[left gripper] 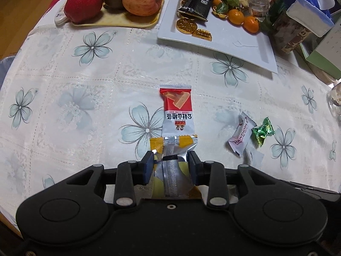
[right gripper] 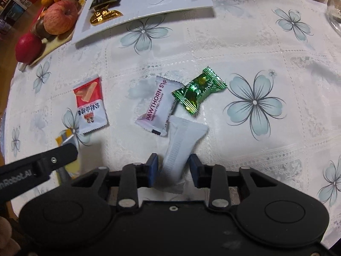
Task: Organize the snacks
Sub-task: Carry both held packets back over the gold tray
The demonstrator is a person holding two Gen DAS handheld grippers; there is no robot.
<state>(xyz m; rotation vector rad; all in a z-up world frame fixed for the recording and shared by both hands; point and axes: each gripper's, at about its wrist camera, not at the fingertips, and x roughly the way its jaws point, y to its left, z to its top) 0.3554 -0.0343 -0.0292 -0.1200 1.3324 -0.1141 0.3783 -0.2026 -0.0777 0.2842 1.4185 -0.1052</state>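
My left gripper (left gripper: 170, 160) has its jaws on both sides of a yellow and silver snack packet (left gripper: 173, 166) lying on the table; the pads touch its sides. A red and white hawthorn packet (left gripper: 178, 112) lies just beyond it. My right gripper (right gripper: 173, 167) straddles a plain white packet (right gripper: 181, 147); the right pad touches it and a small gap shows at the left pad. A white "Hawthorn" stick packet (right gripper: 157, 106) and a green foil candy (right gripper: 198, 91) lie ahead. The left gripper's finger (right gripper: 53, 160) shows at the left in the right wrist view.
A white rectangular plate (left gripper: 234, 42) at the back holds gold chocolate coins (left gripper: 187, 24), a black packet (left gripper: 196, 2) and tangerines (left gripper: 243, 18). A yellow tray (left gripper: 119, 21) with apples and kiwis stands back left. Boxes and a glass (left gripper: 335, 102) crowd the right edge.
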